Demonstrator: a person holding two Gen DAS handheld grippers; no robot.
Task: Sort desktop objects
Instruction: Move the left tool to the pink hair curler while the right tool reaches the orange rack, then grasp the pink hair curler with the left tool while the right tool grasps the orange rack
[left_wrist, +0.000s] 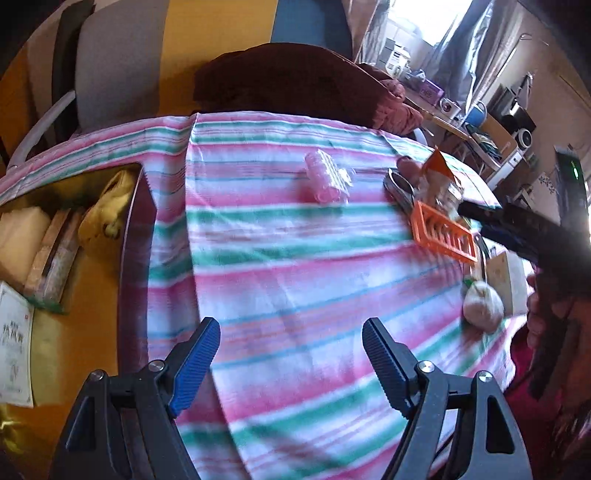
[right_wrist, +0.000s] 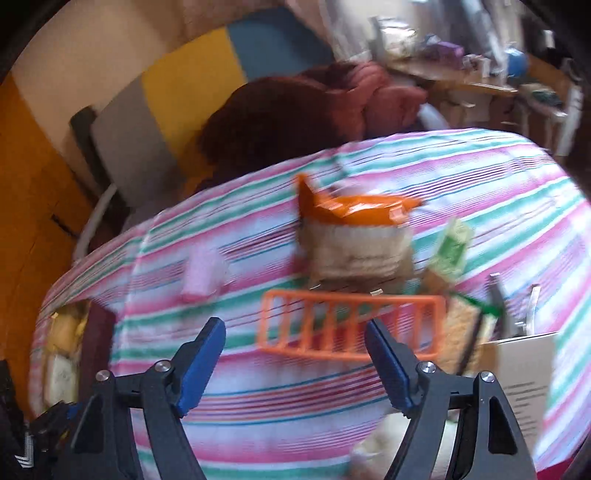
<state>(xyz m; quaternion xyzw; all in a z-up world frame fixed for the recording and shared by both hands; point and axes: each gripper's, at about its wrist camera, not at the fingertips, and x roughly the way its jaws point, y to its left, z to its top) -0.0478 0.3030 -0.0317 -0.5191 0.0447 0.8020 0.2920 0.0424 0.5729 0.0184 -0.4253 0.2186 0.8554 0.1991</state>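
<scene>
While both grippers hang above the striped cloth that covers the counter, neither holds anything: the left gripper has its blue-padded jaws spread wide over bare cloth, and the right gripper also stands open, with only cloth between its pads. An orange plastic rack lies flat on the cloth just ahead of the right gripper, whose right finger overlaps the rack's near edge in the right wrist view; whether they touch cannot be told. Just behind the rack sits a snack bag with an orange top, and a green packet lies just right of it. A pink hair roller lies by itself farther left, well apart from the rack. A white pouch rests near the cloth's right edge, beside a cardboard box.
</scene>
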